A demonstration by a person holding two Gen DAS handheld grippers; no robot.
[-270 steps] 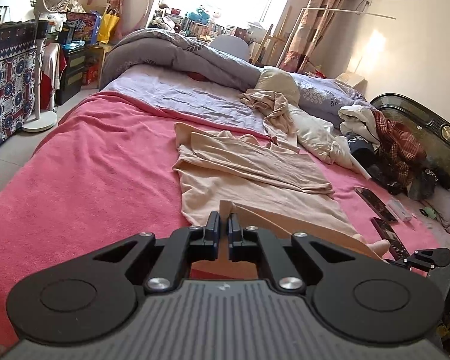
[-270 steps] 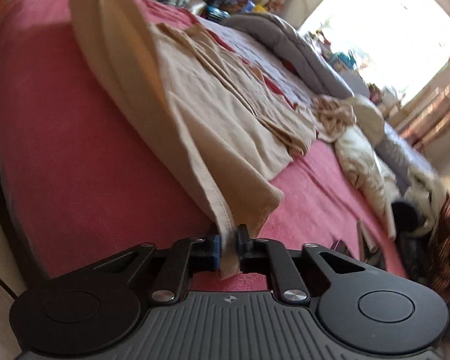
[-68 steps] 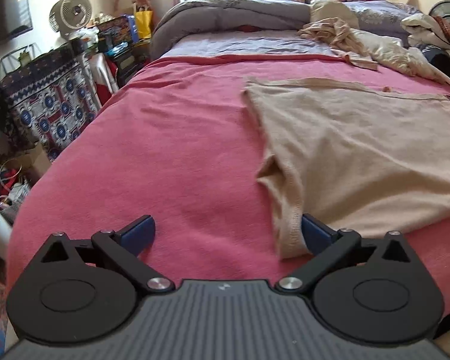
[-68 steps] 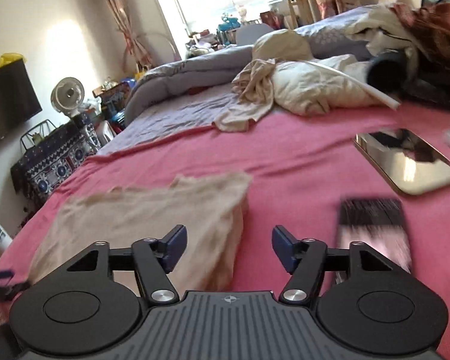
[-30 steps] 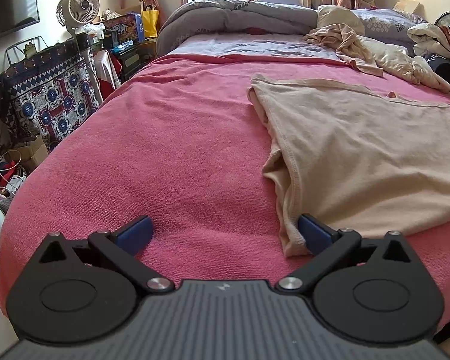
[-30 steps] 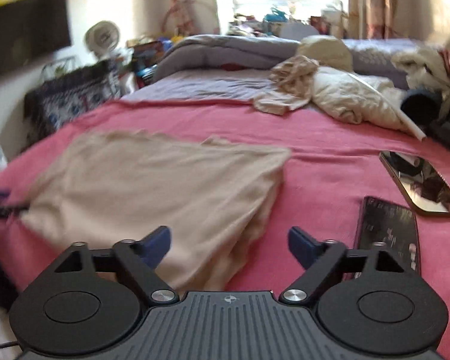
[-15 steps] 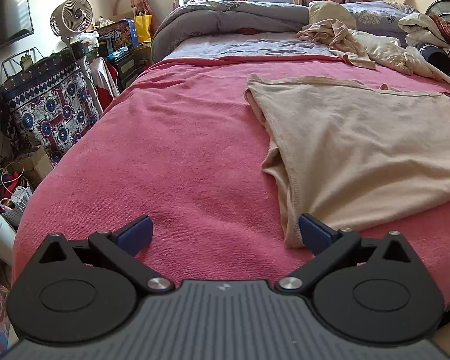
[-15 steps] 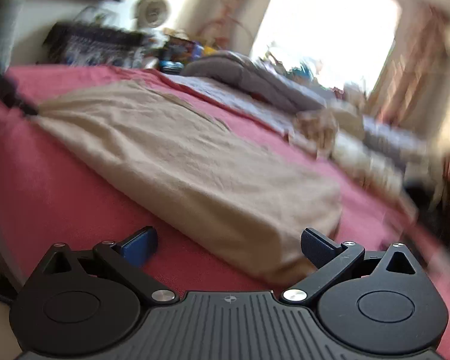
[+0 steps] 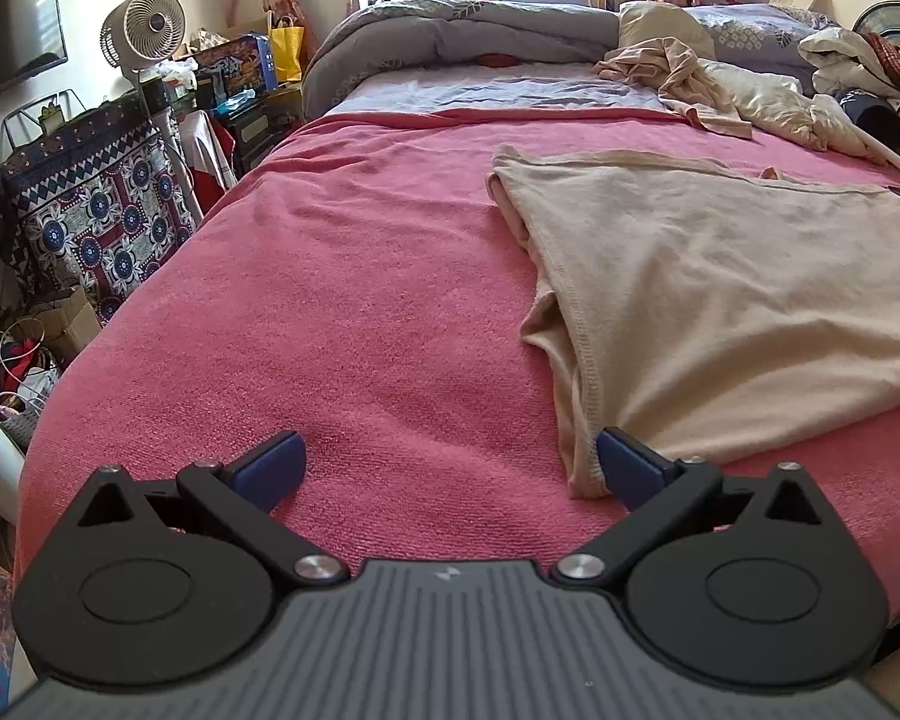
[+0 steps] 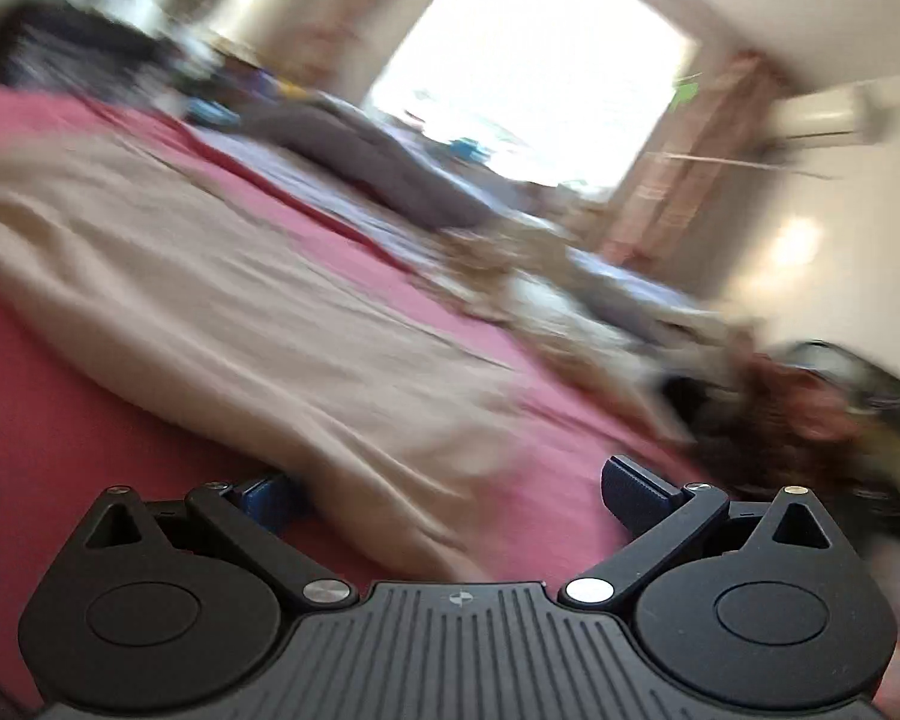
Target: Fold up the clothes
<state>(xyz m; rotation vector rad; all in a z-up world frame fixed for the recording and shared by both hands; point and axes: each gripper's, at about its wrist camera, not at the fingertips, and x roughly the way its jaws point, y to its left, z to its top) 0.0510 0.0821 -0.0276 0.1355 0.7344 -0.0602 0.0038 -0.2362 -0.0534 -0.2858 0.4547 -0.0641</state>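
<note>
The beige garment (image 9: 720, 294) lies flat on the pink bed cover (image 9: 342, 300), toward the right half of the bed. The left tongs (image 9: 450, 465) are spread wide, with the right fingertip (image 9: 624, 456) touching the near hem corner. The right tongs (image 10: 450, 495) are also spread (this view is blurred), with the garment's near edge between their fingers.

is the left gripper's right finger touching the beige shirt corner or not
Cannot tell. In the left wrist view the open left hand-held gripper has its right finger directly beside the beige shirt hem corner; no clear gap or contact shows.
</note>
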